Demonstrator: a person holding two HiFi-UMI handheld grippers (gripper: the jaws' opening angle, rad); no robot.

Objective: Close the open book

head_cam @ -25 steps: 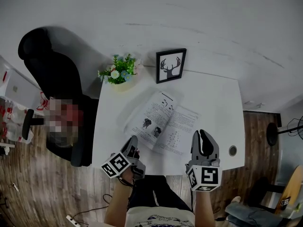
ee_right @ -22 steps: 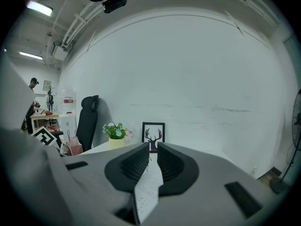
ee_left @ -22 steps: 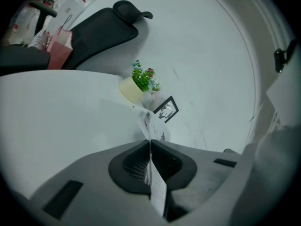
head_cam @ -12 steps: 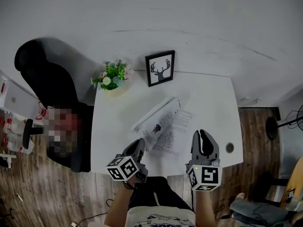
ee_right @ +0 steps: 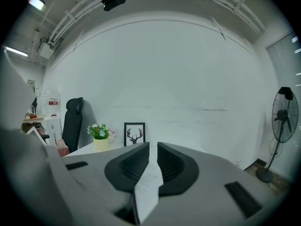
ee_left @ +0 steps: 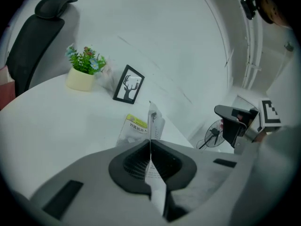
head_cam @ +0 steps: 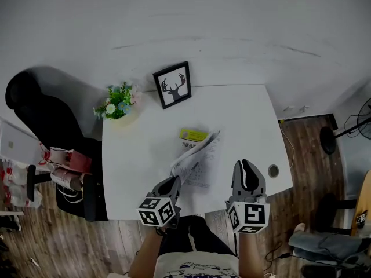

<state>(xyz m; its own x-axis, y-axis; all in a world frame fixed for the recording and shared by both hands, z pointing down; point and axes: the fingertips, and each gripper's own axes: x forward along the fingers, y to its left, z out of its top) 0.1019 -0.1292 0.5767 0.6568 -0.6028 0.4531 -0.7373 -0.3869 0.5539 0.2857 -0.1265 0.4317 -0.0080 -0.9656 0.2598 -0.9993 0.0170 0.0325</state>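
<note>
The book lies on the white table, near its front edge. Its left pages stand lifted and lean over the right half. My left gripper is shut on the near edge of those pages; in the left gripper view the sheet runs edge-on between its closed jaws. A cover with a yellow label lies flat beyond. My right gripper hovers right of the book, apart from it. A strip of printed paper sits between its nearly closed jaws.
A framed deer picture and a potted plant stand at the table's back left. A black office chair is left of the table. A cable hole sits near the front right corner. A floor fan stands at the right.
My left gripper has carried the book's left pages up and over to the right, so the open spread has folded nearly together. The right gripper stays right of the book.
</note>
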